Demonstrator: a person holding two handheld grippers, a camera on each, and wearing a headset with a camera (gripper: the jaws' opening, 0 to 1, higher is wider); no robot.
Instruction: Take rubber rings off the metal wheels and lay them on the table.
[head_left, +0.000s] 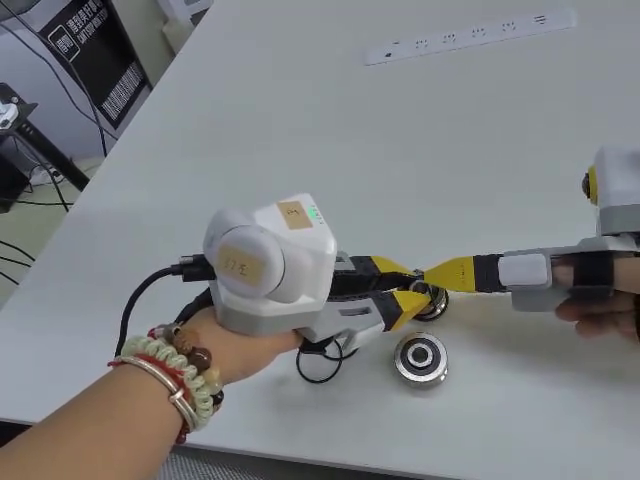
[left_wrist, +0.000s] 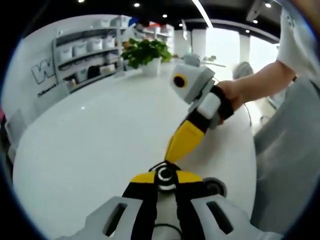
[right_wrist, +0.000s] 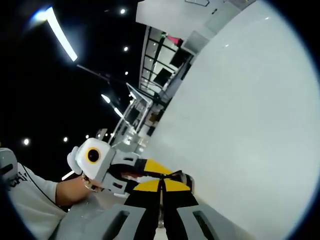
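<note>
Braceleted wrist over white table; shelves beyond

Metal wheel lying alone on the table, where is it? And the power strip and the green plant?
Loose metal wheel (head_left: 420, 357): head view, its dark centre hub.
Power strip (head_left: 470, 38): head view, its white top face.
Plant (left_wrist: 145, 51): left gripper view, its green leaves.

A large letter W stands on the white wall; the black sign's white characters are illegible.
</note>
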